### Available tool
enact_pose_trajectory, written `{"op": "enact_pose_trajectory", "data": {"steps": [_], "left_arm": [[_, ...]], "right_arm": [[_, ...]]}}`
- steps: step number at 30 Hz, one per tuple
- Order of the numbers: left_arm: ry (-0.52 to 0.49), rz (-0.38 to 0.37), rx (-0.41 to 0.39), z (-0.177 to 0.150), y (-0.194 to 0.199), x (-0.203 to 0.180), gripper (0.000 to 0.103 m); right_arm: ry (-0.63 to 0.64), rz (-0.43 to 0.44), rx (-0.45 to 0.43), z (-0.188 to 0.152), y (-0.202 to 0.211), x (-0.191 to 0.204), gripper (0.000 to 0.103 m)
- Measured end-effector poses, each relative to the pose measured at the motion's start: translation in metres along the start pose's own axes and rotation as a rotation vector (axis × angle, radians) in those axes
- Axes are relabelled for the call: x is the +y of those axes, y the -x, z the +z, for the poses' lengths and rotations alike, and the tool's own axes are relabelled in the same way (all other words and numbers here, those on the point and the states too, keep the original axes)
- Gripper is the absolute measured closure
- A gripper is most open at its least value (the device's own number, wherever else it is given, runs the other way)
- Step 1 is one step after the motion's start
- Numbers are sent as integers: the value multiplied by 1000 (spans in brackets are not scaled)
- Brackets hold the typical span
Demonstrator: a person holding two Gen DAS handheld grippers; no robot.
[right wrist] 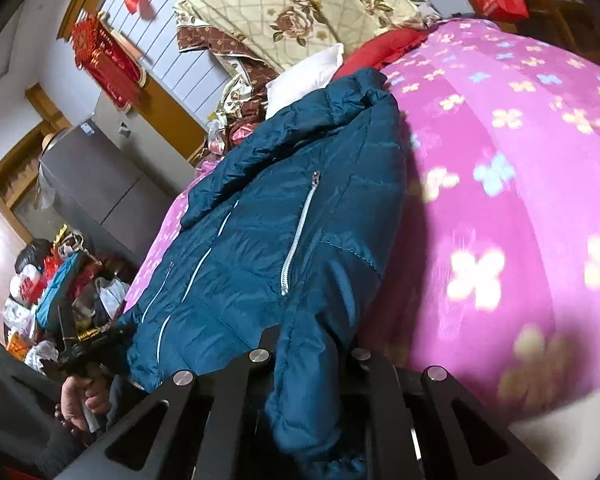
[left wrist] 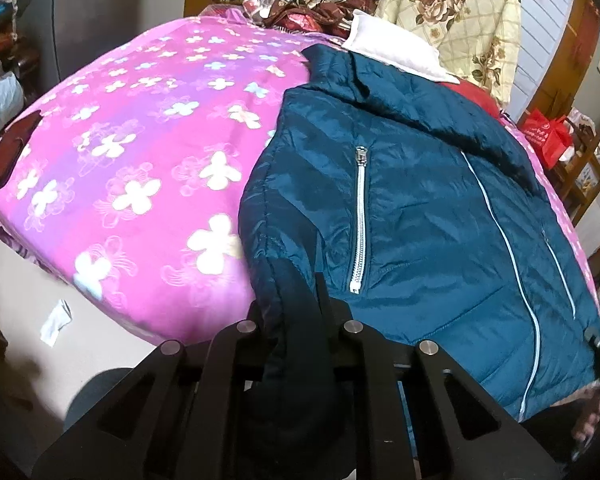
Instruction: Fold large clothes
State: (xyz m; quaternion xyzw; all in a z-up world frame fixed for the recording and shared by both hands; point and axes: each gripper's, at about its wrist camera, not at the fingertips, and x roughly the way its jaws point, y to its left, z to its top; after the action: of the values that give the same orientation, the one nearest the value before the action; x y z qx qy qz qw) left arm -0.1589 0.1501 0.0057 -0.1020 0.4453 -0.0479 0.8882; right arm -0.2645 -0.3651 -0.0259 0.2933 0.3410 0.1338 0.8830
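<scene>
While both tongs pinch its hem, jacket (left wrist: 420,208) lies ahead.

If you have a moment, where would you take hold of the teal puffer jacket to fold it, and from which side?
Probably at the bottom hem corners, coming from the near bed edge. The teal puffer jacket lies front-up on the pink floral quilt, collar away, hem hanging toward both grippers. The left gripper and right gripper each already have fabric between their jaws there.
</scene>
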Motion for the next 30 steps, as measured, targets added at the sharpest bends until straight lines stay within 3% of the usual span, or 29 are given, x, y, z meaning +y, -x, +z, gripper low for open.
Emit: {"op": "enact_pose_trajectory", "data": {"steps": [7,10,11,13,14,15,17,21,23,25,30], "left_arm": [[-69,-6,9,-13,3,5,90],[-73,-10,13,-14,0,8,73],[-71,-14,15,-14,0,10,64],[-68,-39,24,-15,-1,15,58],[-74,-53,29,-16,-1,16,58],[-86,-64,31,-18,0,17,58],[-111,-82,34,-21,2,18,58],[-123,-111,41,-22,4,23,59],[-140,-113,45,-23,5,22,70],[-158,-122,43,-24,6,20,76],[-203,-135,49,-22,1,13,75]], "right_arm": [[-17,-18,-14,-25,14,12,94],[-28,1,-9,-21,9,8,93],[-32,0,-4,-20,7,7,89],[-43,3,17,-19,1,7,79],[-44,5,22,-21,0,7,65],[-44,2,24,-21,-1,7,55],[-50,7,33,-24,-6,6,55],[-57,54,38,-26,-7,3,55],[-66,83,53,-27,-7,2,55],[-48,94,48,-27,-5,5,62],[-9,94,32,-29,-12,7,64]]}}
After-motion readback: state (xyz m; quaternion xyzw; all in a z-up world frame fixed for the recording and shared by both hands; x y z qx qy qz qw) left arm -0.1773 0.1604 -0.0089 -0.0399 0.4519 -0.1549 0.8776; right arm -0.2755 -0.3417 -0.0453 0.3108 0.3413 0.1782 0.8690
